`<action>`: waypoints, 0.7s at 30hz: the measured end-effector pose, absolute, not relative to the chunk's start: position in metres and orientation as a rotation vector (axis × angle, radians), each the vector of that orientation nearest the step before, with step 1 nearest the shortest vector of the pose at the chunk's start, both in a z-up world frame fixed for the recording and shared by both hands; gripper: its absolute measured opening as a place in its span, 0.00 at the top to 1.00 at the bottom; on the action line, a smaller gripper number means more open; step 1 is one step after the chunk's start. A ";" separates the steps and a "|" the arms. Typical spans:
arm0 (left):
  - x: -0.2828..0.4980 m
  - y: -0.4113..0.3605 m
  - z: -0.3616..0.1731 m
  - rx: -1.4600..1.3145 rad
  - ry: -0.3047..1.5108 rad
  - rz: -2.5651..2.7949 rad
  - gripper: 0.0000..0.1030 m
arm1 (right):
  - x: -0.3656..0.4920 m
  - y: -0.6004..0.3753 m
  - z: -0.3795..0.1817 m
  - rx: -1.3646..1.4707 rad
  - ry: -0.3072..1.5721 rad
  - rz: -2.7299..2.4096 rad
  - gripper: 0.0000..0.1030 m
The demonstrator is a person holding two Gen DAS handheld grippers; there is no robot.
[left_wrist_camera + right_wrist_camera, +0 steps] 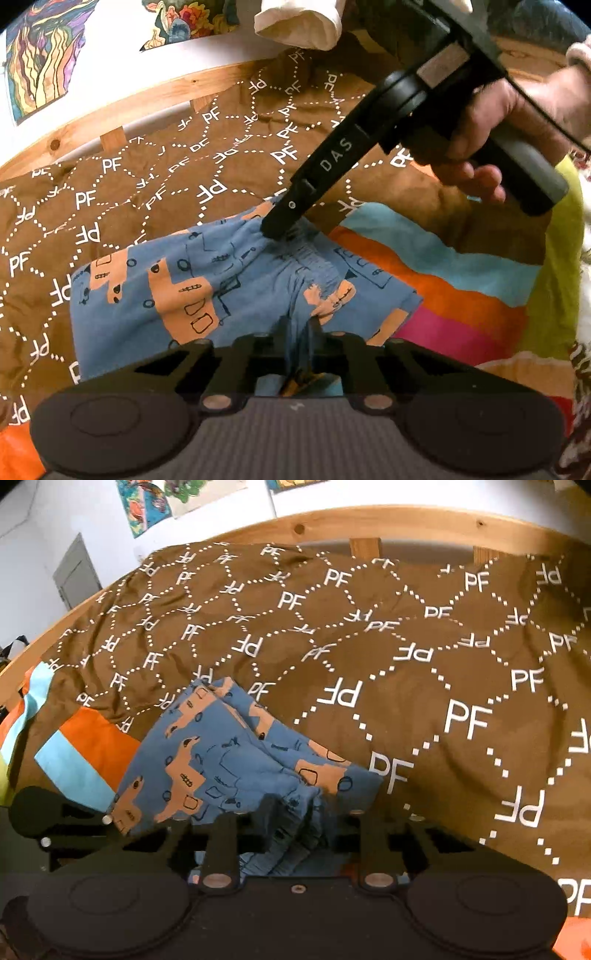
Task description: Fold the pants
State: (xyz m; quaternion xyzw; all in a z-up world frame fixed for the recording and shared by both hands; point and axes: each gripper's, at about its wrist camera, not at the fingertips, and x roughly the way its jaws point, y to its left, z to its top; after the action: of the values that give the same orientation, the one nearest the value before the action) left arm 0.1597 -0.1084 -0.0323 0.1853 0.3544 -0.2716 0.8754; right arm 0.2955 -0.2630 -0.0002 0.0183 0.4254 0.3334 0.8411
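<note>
Left wrist view: the pants (236, 288), blue with orange trucks, are lying on the bed's brown quilt (122, 177), their right edge overlapping a striped blanket (436, 280). The left gripper (298, 332) is pinching a gathered ridge of the pants at their near edge, its fingers (282, 332) pressing together on the cloth. At the pants' far edge, the right gripper (280, 227) is coming down on the elastic waistband, gripped by a hand (495, 125); its tips are sinking into the bunched fabric. Beyond the pants, a wooden rail (122, 110) is running behind the quilt, with posters (40, 62) on the wall above it and a cream sleeve (299, 22) hanging in at the top.

Right wrist view: the pants (207, 760) are lying folded in layers on the quilt (424, 657), the blanket (85, 753) just left of them. The right gripper (295, 808) is sitting at the pants' near, crumpled edge, fingers (271, 805) narrowed with cloth bunching between them. The rail (369, 520) is curving behind the pants.
</note>
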 end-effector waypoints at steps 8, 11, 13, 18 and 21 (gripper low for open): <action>0.154 -0.110 -0.010 0.309 0.729 -0.616 0.96 | 0.292 -0.281 0.018 0.088 0.883 0.690 0.90; 0.155 -0.118 -0.019 0.336 0.751 -0.620 0.95 | 0.287 -0.283 0.021 0.051 0.883 0.677 0.89; 0.161 -0.120 -0.032 0.326 0.812 -0.624 0.94 | 0.286 -0.280 0.013 0.007 0.900 0.660 0.87; 0.157 -0.102 -0.023 0.257 0.817 -0.635 0.48 | 0.278 -0.276 -0.002 -0.135 0.897 0.628 0.66; 0.151 -0.081 -0.004 0.227 0.757 -0.552 0.35 | 0.270 -0.282 0.006 -0.150 0.836 0.621 0.44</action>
State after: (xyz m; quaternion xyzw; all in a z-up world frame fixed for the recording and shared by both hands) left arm 0.1512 -0.0814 -0.0044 0.1090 0.3642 -0.2653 0.8860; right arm 0.2703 -0.2820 0.0065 -0.0715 0.3988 0.2966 0.8648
